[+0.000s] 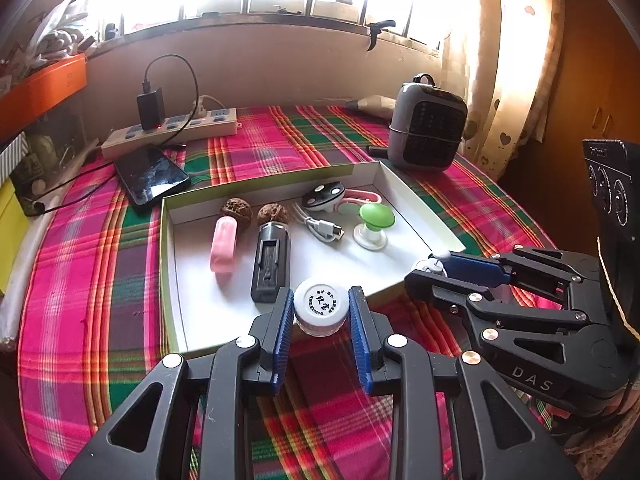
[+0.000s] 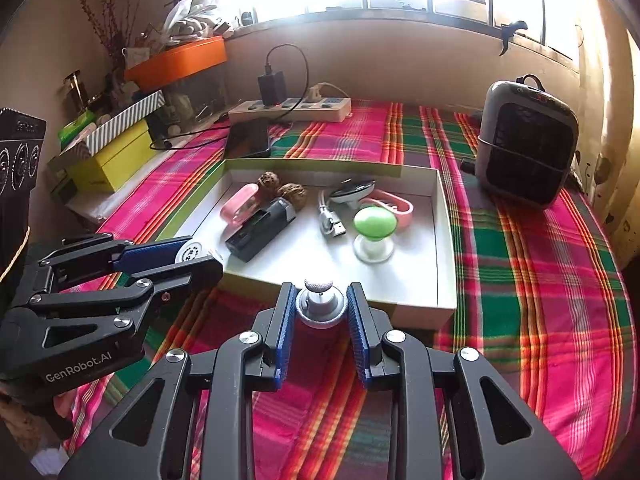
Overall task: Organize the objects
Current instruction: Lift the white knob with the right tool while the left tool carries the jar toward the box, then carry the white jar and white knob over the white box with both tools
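- The left gripper (image 1: 320, 312) has its blue ribbed jaws closed on a small round white jar with black print on its lid (image 1: 321, 305), one jaw on each side of it, held above the near edge of the tray.
- The right gripper (image 2: 321, 308) has its jaws narrowed onto a small grey-white knob-shaped object with a textured top (image 2: 320, 300), held just in front of the tray's near wall.
- The shallow white cardboard tray with green outer sides (image 1: 172, 216) lies on a desk covered by a pink, green and red plaid cloth (image 1: 88, 264).
- Inside the tray lie a pink translucent oblong case (image 1: 224, 246), a dark grey rectangular device with a slot (image 1: 271, 260), two brown wrinkled walnuts (image 1: 237, 209), a white USB cable (image 1: 320, 226), a green mushroom-shaped item on a clear round base (image 1: 374, 224) and a black-and-white oval gadget (image 1: 323, 196).
- Beyond the tray, a black smartphone (image 1: 152, 178) rests beside a white power strip (image 1: 172, 130).
- A grey portable heater with a dark grille (image 1: 428, 128) stands at the tray's far right corner.
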`<state>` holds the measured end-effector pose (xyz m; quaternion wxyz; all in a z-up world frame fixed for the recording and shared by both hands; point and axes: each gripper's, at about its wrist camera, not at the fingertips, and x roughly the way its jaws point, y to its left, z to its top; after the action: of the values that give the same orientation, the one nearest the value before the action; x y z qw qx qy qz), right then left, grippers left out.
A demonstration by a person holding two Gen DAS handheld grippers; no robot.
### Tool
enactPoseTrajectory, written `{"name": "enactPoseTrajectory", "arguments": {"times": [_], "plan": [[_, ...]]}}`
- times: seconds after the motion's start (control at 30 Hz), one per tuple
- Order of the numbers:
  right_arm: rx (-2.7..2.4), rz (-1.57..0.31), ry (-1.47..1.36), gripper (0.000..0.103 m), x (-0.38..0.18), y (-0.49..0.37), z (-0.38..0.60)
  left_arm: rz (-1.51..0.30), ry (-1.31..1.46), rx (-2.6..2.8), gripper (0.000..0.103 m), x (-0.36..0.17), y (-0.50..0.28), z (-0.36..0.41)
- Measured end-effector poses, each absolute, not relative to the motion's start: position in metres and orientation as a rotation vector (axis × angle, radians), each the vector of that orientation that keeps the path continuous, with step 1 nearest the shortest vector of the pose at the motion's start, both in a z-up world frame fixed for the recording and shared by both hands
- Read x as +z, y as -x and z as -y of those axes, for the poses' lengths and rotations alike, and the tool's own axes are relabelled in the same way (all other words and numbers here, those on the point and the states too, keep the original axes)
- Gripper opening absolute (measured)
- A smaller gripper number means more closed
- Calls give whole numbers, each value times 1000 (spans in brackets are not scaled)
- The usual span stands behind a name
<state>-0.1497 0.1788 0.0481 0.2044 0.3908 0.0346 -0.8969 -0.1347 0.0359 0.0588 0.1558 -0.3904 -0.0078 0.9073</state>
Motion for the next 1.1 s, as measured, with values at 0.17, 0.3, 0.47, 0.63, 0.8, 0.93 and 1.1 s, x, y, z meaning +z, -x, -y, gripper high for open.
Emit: {"name": "enactPoseTrajectory", "arguments": {"times": [0.17,0.3,0.47,0.63,0.8,0.93,1.1], "plan": [[-2500,-93,-1092,27,48,160,-180,23,1125,2598,26,58,145,-37],[-2500,-96,-1105,27,47,170,-179,33,1136,2593,26,55,155,-38],[-2490,-95,-1133,27,42,185,-179,28,1171,2578,26,47,170,-39],[-2461,-78,-1168,27,36,200,-180,31,1204,2569,26,39,181,-39],[-2436,-80,-1209,27,27,207,-179,5,1198,2565,26,37,186,-43],[-2429,-87,-1229,27,22,210,-178,7,1199,2566,26,38,189,-44],[-2438,-100,-1236,27,21,211,-181,-15,1170,2547,26,42,185,-51]]}}
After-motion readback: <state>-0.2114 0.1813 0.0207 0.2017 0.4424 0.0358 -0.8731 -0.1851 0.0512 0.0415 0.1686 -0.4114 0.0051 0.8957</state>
